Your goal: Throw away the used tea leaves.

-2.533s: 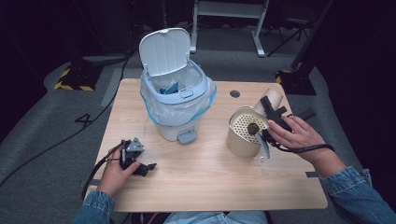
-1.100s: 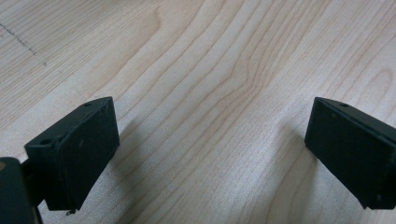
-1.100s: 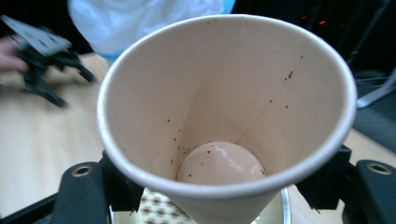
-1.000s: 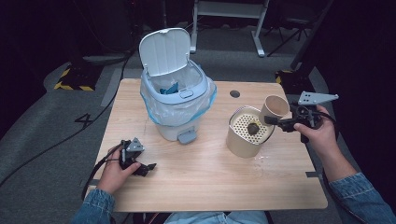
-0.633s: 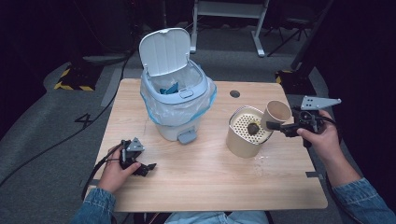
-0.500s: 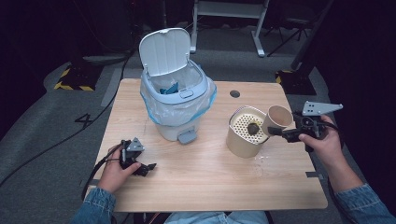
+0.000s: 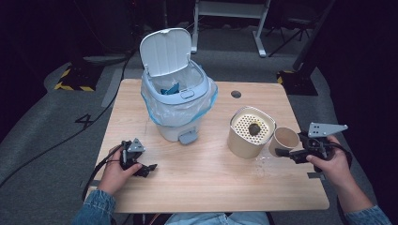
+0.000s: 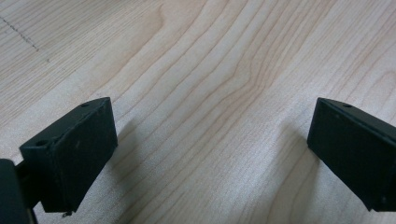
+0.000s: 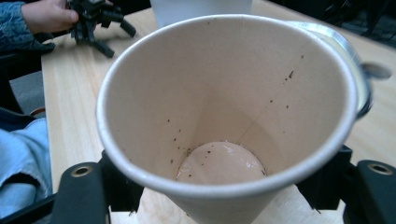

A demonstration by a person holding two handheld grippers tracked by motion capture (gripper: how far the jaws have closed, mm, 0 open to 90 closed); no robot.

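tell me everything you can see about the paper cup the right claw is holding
The paper cup is a tan, tapered cup with a rolled rim, open and empty apart from dark specks on its inner wall and pale bottom. The right claw grips its lower part, one black jaw on each side. In the high view it is roughly upright with its mouth showing, close by the right side of the beige strainer canister, near the right edge of the wooden table.
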